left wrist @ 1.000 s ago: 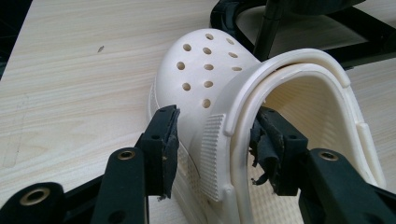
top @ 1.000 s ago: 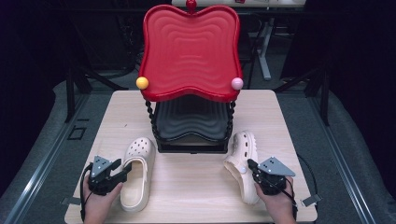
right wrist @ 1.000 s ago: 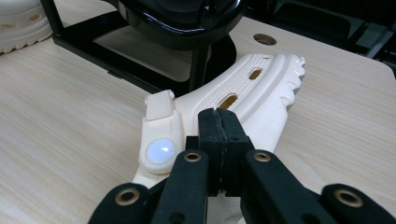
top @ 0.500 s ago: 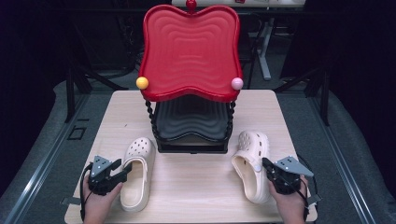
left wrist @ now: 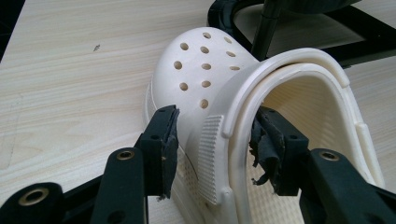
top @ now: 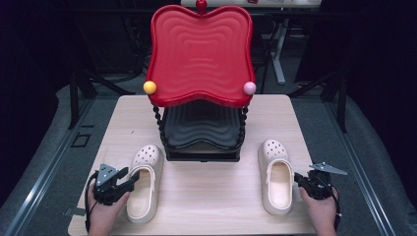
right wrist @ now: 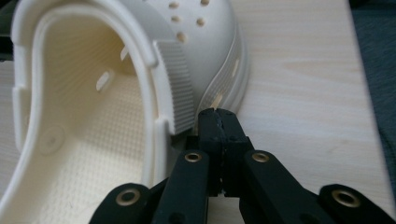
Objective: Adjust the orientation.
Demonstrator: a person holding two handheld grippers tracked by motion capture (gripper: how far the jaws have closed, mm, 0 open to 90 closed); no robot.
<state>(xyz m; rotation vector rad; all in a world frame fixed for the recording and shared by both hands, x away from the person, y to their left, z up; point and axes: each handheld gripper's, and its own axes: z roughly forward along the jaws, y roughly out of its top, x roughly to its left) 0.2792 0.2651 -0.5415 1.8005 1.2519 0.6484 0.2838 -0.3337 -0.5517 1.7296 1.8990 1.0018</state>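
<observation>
1. Cream foam clogs, two of them, lie soles down on the table, toes pointing away from the person. The left clog (top: 143, 183) lies near the front left of the stand; the right clog (top: 276, 176) lies near its front right, well apart from the left one.
2. Each clog has a rounded toe cap pierced with round vent holes, a ribbed panel at the side of the collar and a dimpled footbed.
3. The left gripper (top: 129, 180) straddles the side wall of the left clog: one jaw stands outside, the other inside the opening. Whether the pads press the wall cannot be told; a narrow gap shows at the outer pad (left wrist: 169, 140).
4. The right gripper (top: 297, 179) has its jaws closed together, empty, tips just beside the outer side of the right clog; contact cannot be confirmed.
5. The table (top: 206, 196) is pale wood laminate. At its rear centre stands a two-tier stand: a red wavy tray (top: 199, 54) above a black tray (top: 201, 129), joined by twisted black posts, with a yellow ball (top: 150, 87) and a pink ball (top: 250, 88) at the front corners.
6. The surrounding room is dark; grey floor and table legs are faintly visible.
7. Both heels are cut off in the gripper views.
</observation>
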